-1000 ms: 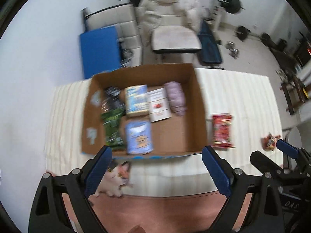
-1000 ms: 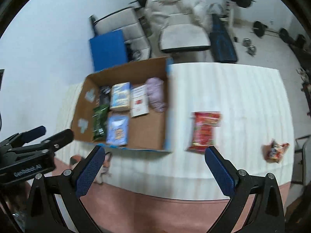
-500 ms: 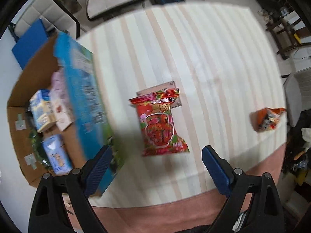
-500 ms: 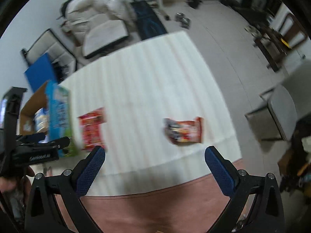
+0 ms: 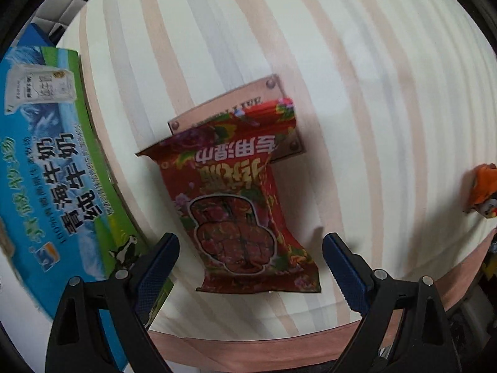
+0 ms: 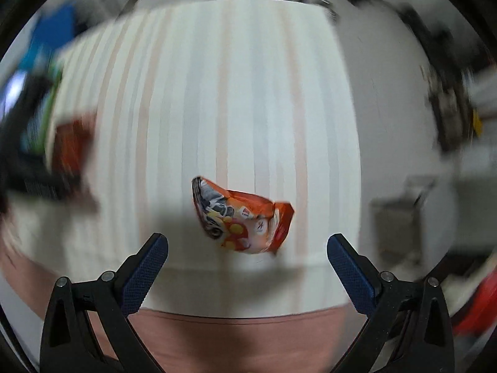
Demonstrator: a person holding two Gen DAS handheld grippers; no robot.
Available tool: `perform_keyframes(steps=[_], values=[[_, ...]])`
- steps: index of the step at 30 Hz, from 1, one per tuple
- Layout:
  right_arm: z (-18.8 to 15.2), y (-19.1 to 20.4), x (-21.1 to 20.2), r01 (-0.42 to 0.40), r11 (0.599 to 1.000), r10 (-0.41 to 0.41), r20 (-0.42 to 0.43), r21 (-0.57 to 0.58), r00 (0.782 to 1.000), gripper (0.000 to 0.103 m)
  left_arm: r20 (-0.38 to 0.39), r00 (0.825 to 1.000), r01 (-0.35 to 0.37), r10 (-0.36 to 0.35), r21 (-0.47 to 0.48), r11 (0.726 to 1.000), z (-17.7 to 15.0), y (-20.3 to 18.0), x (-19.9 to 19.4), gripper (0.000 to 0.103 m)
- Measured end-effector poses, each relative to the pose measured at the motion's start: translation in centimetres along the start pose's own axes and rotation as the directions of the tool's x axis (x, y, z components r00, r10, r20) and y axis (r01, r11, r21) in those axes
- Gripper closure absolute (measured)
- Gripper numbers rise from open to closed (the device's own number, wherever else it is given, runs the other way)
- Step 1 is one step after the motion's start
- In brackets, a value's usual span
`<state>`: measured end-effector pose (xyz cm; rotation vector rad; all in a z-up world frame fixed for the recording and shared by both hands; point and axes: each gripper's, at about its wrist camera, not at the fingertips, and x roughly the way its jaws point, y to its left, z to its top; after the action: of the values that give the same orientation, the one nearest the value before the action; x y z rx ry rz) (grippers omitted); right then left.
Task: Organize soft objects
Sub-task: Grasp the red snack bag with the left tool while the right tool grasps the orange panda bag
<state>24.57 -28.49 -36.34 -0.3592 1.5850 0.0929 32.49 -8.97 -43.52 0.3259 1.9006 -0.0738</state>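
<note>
box interior gone from view; red snack bag (image 5: 239, 205) nearer; milk carton print 纯牛奶 (image 5: 52, 168)

left claw (image 5: 250, 261): jaws wide, pointing steeply down | right claw (image 6: 247, 256): jaws wide, pointing down

There were two snack packets on the striped tablecloth (image 5: 357, 62): one red packet (image 5: 236, 199) and one smaller orange packet (image 6: 242, 217), well apart from each other. One printed carton (image 5: 56, 161) stood beside the red packet, and one flat pink card (image 5: 248, 99) lay partly under it. Two grippers were in view.
</note>
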Motion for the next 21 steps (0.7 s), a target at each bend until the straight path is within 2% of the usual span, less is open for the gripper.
perform_keyframes(steps=[1,2,4,7,9,11,16,17,19,20,21], values=[[0.0,0.9,0.3,0.045,0.995,-0.045,-0.002,-0.084,0.999,0.000,-0.005,1.000,-0.001,0.001,-0.001,1.000,0.0,-0.1,0.3,0.009],[0.0,2.1,0.9,0.100,0.977,-0.102,-0.002,-0.188,0.995,0.000,-0.012,1.000,0.000,0.000,-0.006,1.000,0.0,-0.1,0.6,0.009],[-0.2,3.6,2.3,0.154,0.933,-0.168,-0.014,-0.324,0.986,0.000,-0.022,1.000,0.009,-0.009,-0.017,1.000,0.2,0.0,1.1,0.008],[-0.2,5.0,4.6,0.187,0.880,-0.228,-0.044,-0.437,0.973,0.000,-0.022,0.999,0.041,-0.042,-0.041,0.998,0.3,0.1,1.4,0.009],[-0.2,5.5,5.6,0.193,0.858,-0.247,-0.054,-0.475,0.967,0.001,-0.019,0.999,0.045,-0.046,-0.041,0.998,0.3,0.2,1.4,0.009],[-0.1,5.8,6.3,0.188,0.848,-0.252,-0.067,-0.495,0.965,0.002,-0.006,0.999,0.053,-0.053,-0.033,0.998,0.3,0.2,1.2,0.016],[0.7,6.0,7.3,0.159,0.849,-0.240,-0.098,-0.504,0.966,0.016,0.010,0.996,0.085,-0.085,-0.036,0.996,0.4,-0.5,-0.8,0.037],[0.9,5.9,7.4,0.160,0.851,-0.240,-0.097,-0.501,0.966,0.023,0.015,0.996,0.086,-0.085,-0.038,0.996,0.6,-0.7,-1.4,0.039],[1.5,5.5,7.3,0.134,0.871,-0.211,-0.114,-0.472,0.971,0.024,0.026,0.994,0.104,-0.103,-0.045,0.994,0.3,-1.0,-1.8,0.052],[1.9,5.1,7.4,0.117,0.882,-0.193,-0.123,-0.456,0.974,0.026,0.027,0.993,0.115,-0.114,-0.049,0.992,0.0,-1.1,-1.9,0.052],[2.2,4.7,7.2,0.074,0.903,-0.147,-0.140,-0.423,0.979,0.040,0.027,0.992,0.128,-0.127,-0.053,0.990,-0.3,-1.4,-2.0,0.053]])
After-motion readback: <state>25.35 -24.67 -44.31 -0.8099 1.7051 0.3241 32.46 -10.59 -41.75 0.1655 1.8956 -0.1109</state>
